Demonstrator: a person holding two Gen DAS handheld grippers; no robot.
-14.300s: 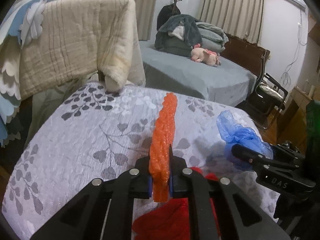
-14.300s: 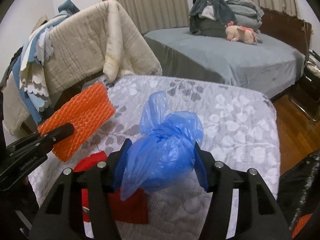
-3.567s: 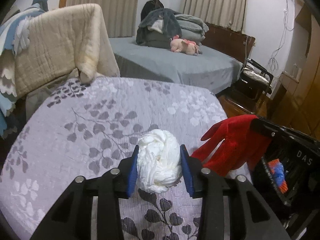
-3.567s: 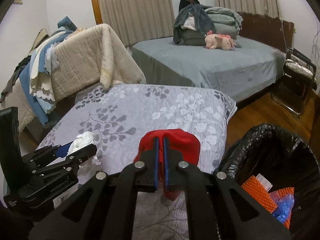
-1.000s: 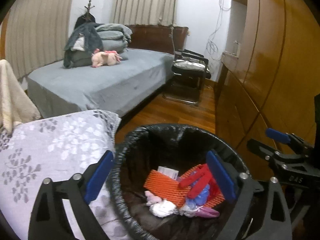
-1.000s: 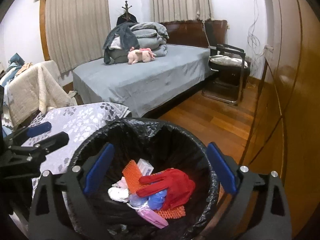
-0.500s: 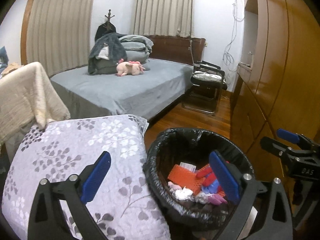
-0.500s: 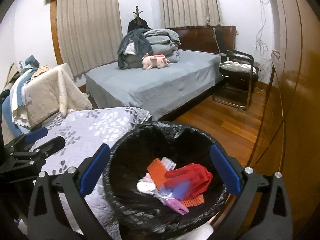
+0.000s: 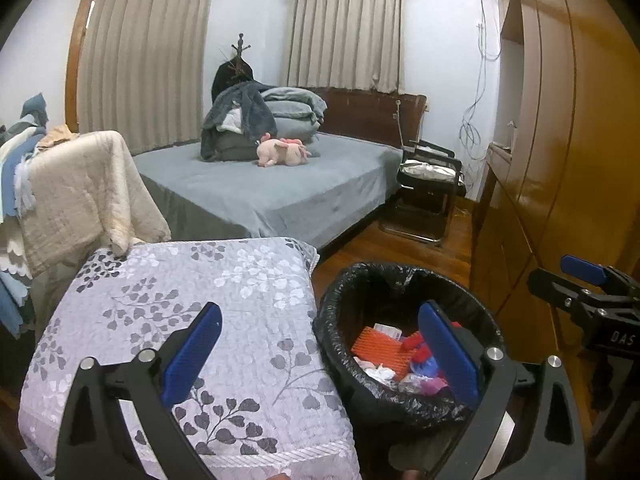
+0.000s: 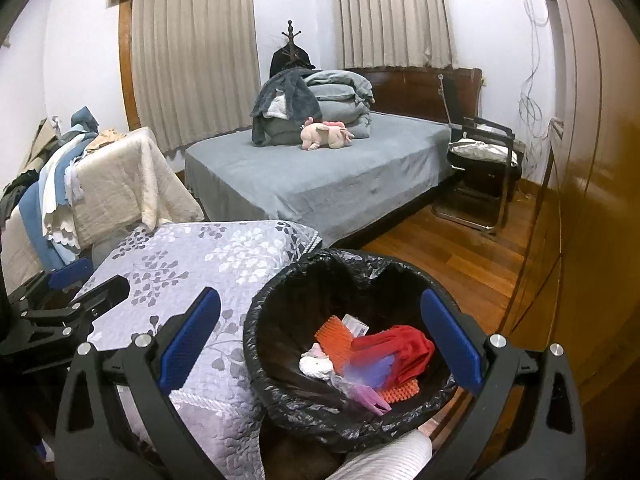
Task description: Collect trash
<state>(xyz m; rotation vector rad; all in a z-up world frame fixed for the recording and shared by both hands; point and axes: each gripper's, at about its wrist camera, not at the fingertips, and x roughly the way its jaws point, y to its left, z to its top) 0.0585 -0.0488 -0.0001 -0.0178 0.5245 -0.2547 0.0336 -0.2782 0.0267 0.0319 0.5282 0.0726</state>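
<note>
both grippers are empty with their fingers spread wide: the left gripper (image 9: 320, 354) hangs above the seam between the quilted table (image 9: 160, 288) and the trash bin (image 9: 404, 276), and the right gripper (image 10: 320, 348) hangs over the bin's near rim. the trash sits in the bottom of the black-lined bin, just beside the table's right edge: an orange mesh sleeve (image 10: 334, 338), a red glove (image 10: 396, 346), a white wad (image 10: 316, 366), a small carton (image 10: 356, 325) and some bluish and pink plastic (image 10: 370, 380).

nothing shows on the quilt top, so the collecting looks done or close to it. the sensible step now is a sweep of the table for leftovers; keep the fingers spread, lift clear of the bag's loose rim so it is not snagged, and do not nudge the bin.

the bin's mouth faces straight up. the orange sleeve lies with its long axis running from the back left down toward the front right; the glove sprawls roughly crosswise, left to right.
</note>
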